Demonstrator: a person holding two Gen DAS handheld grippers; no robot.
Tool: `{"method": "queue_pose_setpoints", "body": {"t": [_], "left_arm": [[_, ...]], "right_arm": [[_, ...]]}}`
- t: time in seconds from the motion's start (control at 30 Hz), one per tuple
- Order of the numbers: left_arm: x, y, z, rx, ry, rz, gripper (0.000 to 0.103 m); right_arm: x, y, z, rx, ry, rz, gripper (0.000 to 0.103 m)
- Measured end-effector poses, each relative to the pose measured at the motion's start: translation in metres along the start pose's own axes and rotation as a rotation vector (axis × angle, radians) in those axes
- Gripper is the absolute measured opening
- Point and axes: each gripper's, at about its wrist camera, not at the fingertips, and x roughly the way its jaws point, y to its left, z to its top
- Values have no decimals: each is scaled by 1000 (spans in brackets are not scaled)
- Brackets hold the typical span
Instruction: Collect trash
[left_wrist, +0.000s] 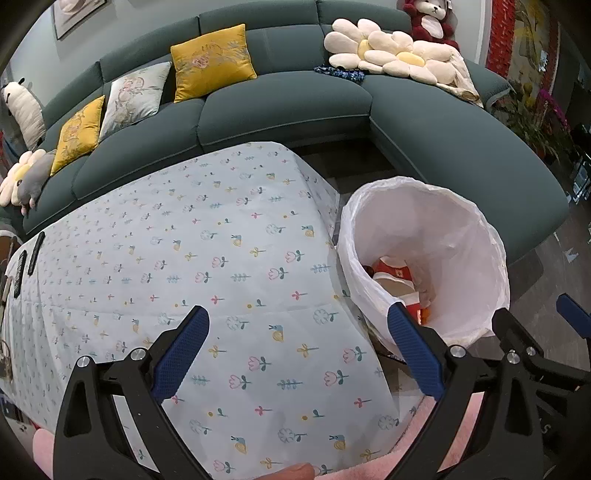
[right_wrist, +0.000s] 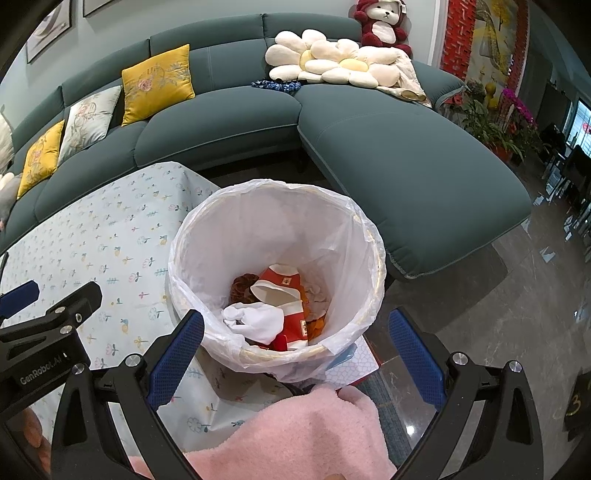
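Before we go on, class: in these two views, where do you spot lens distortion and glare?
Left wrist view: fisheye bends the sofa into an arc, with dark corners around the frame. Right wrist view: the same bowing, plus bright glare spots on the glossy floor; the bin liner looks evenly lit and sharp.

Table draped in a flower-printed cloth, dark remotes laid at its left edge.
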Motion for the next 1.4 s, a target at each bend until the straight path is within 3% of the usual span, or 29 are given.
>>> {"method": "queue_pose_setpoints", "body": {"t": [1.4], "left_arm": [[4, 6, -3, -8, 5, 54, 92]], "right_arm": [[2, -2, 1, -9, 0, 4, 96]]}}
